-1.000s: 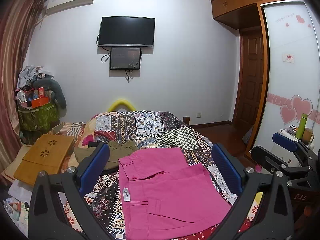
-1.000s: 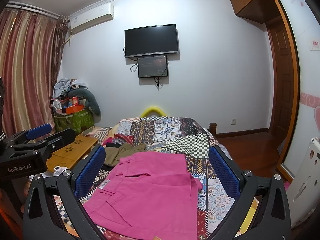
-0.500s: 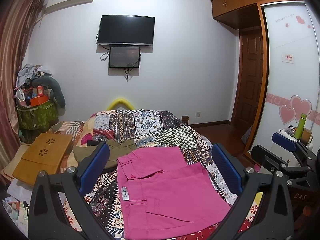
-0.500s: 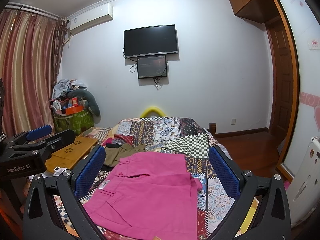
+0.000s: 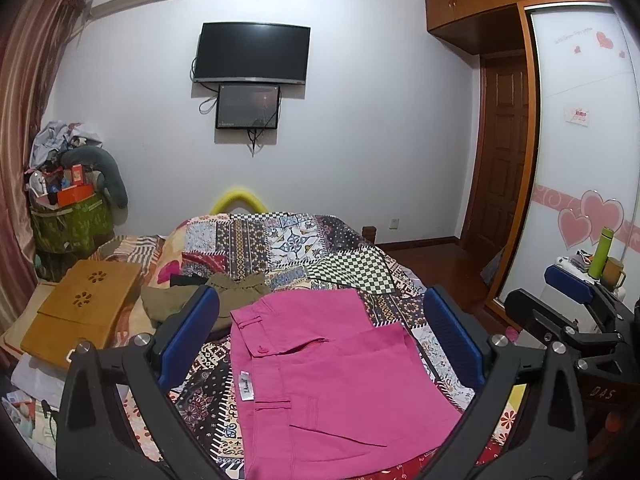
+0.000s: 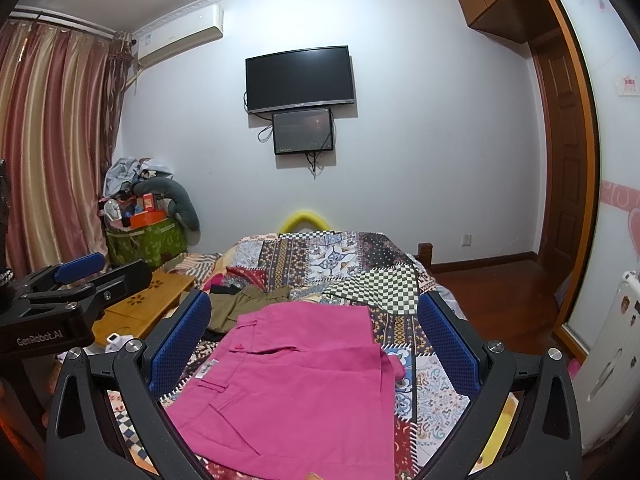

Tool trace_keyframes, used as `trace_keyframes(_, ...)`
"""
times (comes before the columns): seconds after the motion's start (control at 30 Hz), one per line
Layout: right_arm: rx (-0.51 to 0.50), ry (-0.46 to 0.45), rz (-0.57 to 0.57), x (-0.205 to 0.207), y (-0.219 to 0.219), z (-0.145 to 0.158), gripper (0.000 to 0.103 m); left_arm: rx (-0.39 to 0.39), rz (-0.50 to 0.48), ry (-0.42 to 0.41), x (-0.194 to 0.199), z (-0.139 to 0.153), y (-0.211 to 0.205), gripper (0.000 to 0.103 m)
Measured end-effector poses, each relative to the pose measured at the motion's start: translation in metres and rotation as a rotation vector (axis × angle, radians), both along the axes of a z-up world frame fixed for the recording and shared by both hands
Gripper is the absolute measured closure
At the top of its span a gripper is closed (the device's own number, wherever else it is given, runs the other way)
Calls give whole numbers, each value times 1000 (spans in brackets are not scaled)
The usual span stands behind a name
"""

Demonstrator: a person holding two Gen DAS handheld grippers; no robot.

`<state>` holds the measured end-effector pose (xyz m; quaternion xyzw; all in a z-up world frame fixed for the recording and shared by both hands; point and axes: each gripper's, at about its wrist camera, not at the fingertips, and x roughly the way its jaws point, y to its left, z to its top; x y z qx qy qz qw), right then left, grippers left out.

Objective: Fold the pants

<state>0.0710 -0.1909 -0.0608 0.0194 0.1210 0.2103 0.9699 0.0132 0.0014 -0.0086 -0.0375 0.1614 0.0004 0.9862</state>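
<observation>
Pink pants lie folded flat on the patchwork quilt near the bed's front edge, waistband toward the left with a white label showing. In the right wrist view the same pink pants fill the lower middle. My left gripper hovers above them, open, nothing between its blue pads. My right gripper is also open and empty above the pants. Each gripper shows in the other's view: the right one at the right edge, the left one at the left edge.
Olive-brown garment lies crumpled behind the pink pants. A wooden lap desk sits at the bed's left. A cluttered green hamper stands by the curtain. A green bottle and mug stand at the right beside the wardrobe door.
Both grippers stay open and nearly still. The left wrist view has shifted only slightly; the pants have not moved.
</observation>
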Motion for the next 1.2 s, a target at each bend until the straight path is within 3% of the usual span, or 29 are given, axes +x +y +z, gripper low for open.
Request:
trace_keyframes(0.3,-53,62,-27,38,2,-18,0,43,39,91,59,-18,14,0)
trace_keyframes(0.6,-132,214,-42,100,4,-66,0,57,39,378,153,-87,43,0)
trace_keyframes(0.87,-265,366,-4,152,0,-118,2,88,59,550,194,-143,74,3)
trace_keyframes(1.0,-311,424,33,167,-3,-134,15,127,44,636,210,-168,80,18)
trace_keyframes(1.1,-300,480,77,179,-4,-145,27,115,11,683,217,-184,81,20)
trace_keyframes(1.2,-272,523,115,191,-6,-153,31,81,-23,722,224,-195,82,20)
